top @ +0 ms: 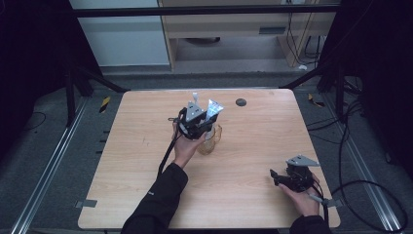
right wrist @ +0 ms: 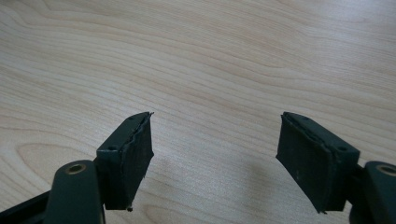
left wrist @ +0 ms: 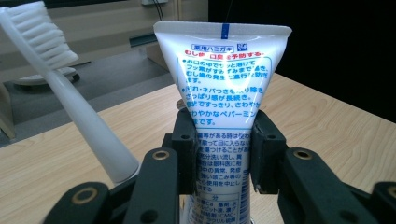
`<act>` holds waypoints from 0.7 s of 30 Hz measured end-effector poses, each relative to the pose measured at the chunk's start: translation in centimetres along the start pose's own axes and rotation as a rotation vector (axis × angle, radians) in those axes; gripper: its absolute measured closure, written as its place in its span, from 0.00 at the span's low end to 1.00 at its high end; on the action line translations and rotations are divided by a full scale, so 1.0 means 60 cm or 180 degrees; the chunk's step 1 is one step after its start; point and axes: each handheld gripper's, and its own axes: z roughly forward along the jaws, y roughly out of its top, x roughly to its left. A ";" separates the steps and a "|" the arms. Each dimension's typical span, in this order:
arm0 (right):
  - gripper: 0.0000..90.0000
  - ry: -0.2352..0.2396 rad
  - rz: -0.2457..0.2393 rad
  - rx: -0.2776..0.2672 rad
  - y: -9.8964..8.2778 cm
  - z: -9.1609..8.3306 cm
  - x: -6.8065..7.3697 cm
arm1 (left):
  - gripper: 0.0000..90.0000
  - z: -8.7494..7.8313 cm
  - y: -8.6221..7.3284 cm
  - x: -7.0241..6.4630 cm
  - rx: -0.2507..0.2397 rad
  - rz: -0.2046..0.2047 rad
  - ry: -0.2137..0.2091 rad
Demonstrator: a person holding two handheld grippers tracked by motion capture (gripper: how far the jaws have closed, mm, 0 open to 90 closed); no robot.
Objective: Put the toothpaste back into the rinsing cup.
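Toothpaste tube [left wrist: 223,88]: white, blue Japanese print in dense rows. Boxed header at top reads 薬用ハミガキ. Red line under it: むし歯・口臭を予防する. Lower down, ペパーミント legible within blue text. Short blue vertical mark on crimped top edge. Remaining small print too fine to read.

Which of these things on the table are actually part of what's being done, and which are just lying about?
In use:
- toothpaste tube, standing crimp-end up between the left tongs, whose pads sit against its sides
- toothbrush, leaning beside it
- amber glass cup holding both

Lying about:
- small dark round disc near the table's far edge
- right tongs, open over bare wood
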 end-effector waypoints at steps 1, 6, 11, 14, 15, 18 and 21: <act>0.29 -0.0001 -0.0001 0.0000 0.000 0.000 0.000 | 0.74 -0.002 -0.001 0.001 -0.0002 -0.0004 -0.0006; 0.29 0.0006 -0.0017 0.0002 0.000 0.001 0.001 | 0.74 -0.009 -0.005 0.004 -0.0032 -0.0014 0.0009; 0.29 -0.0010 -0.0002 0.0006 0.000 0.000 0.001 | 0.74 -0.013 -0.010 0.004 -0.0016 0.0000 0.0014; 0.29 -0.0017 -0.0009 0.0003 0.000 -0.001 0.000 | 0.74 -0.012 -0.014 0.001 0.0054 0.0061 0.0026; 0.29 -0.0016 -0.0023 -0.0001 0.000 -0.001 -0.001 | 0.74 -0.010 -0.017 0.001 0.0147 0.0090 0.0054; 0.29 -0.0019 -0.0011 -0.0002 0.000 -0.001 0.000 | 0.74 -0.006 -0.035 0.005 0.0225 0.0070 0.0102; 0.30 -0.0017 -0.0009 -0.0012 0.000 -0.001 0.000 | 0.74 -0.011 -0.043 0.011 0.0232 0.0055 0.0078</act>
